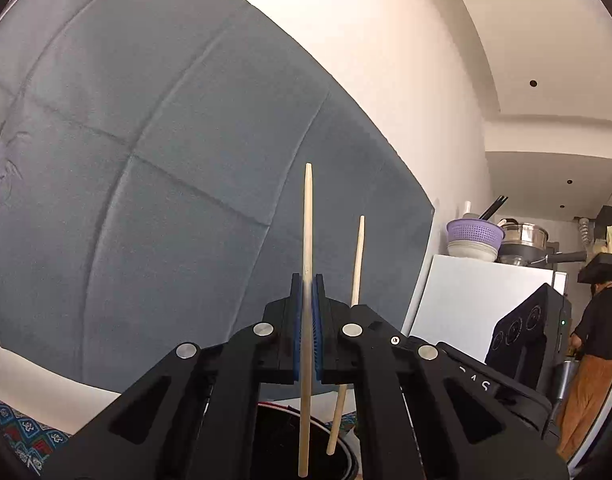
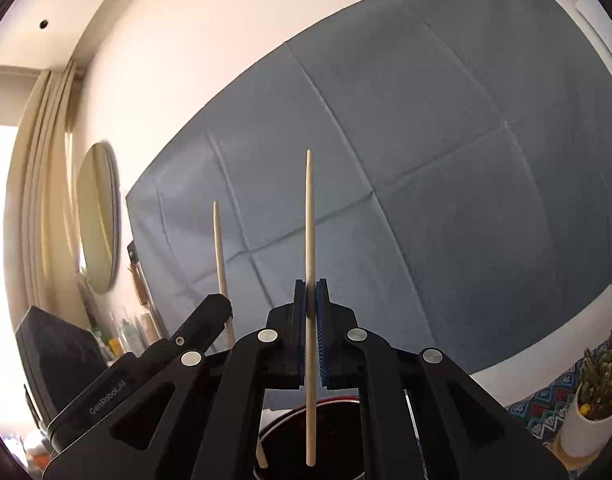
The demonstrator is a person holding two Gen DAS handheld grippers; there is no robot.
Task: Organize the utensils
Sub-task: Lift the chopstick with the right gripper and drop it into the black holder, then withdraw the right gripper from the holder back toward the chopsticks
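left wrist: left gripper (image 1: 307,280) pinches upright chopstick (image 1: 307,320) between blue pads (image 1: 298,344), thick end down over dark bowl (image 1: 342,446). second chopstick (image 1: 357,264) just right, in right gripper.

right wrist: right gripper (image 2: 310,286) clamps own chopstick (image 2: 310,280), thick end inside bowl (image 2: 346,406). other chopstick (image 2: 220,256) left, behind left gripper. cactus pot (image 2: 588,426) at right.

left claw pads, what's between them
A wooden chopstick, pinched upright between the left claw pads, in the left wrist view.
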